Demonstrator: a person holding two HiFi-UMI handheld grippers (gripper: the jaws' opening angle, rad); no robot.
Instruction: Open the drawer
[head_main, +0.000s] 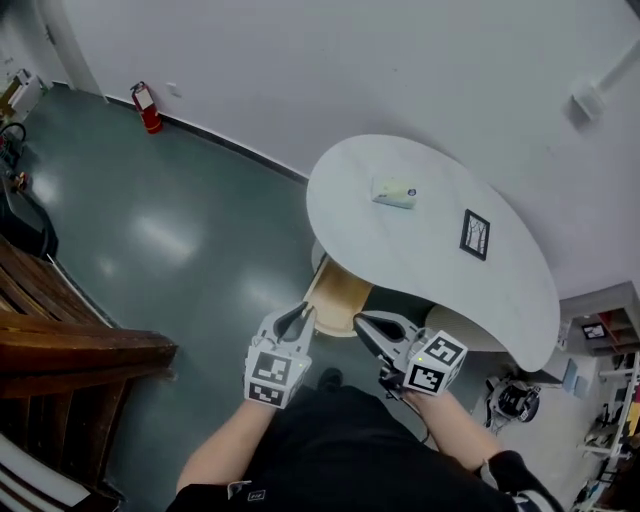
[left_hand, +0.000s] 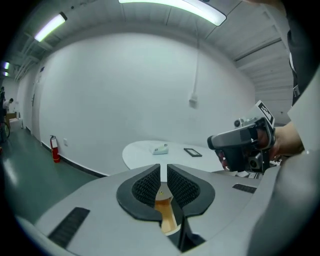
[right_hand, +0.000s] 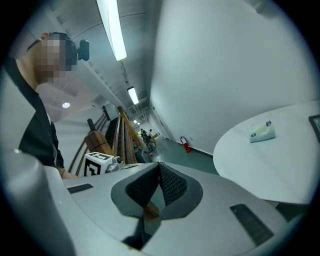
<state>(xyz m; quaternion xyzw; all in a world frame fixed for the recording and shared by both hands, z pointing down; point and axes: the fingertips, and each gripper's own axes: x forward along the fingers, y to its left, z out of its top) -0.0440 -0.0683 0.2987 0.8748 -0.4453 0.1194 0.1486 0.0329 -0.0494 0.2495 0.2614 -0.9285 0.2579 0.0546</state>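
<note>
A drawer could not be picked out for certain. A light tan wooden piece (head_main: 335, 295) was seen tucked under the near edge of a white, rounded tabletop (head_main: 430, 275), and whether it was the drawer could not be told.

Just in front of that wood, both tools were held up side by side above the dark-clothed lap, touching nothing. The left gripper (head_main: 303, 312) was pointed at the table; in the left gripper view its black ribbed pads (left_hand: 147, 186) were seen nearly together, with only a narrow slit left between them and nothing gripped. The right gripper (head_main: 358, 320) was held just beside it; in the right gripper view its pads (right_hand: 172, 184) were seen met at their tips, with nothing clamped between them.

On the tabletop a small pale box (head_main: 394, 193) and a flat black-framed rectangle (head_main: 476, 234) were laid well apart from each other. Farther off, a red fire extinguisher (head_main: 147, 107) was stood against the white wall, and a dark brown wooden stair rail (head_main: 70, 335) was seen at the left over the grey-green floor (head_main: 170, 230).
</note>
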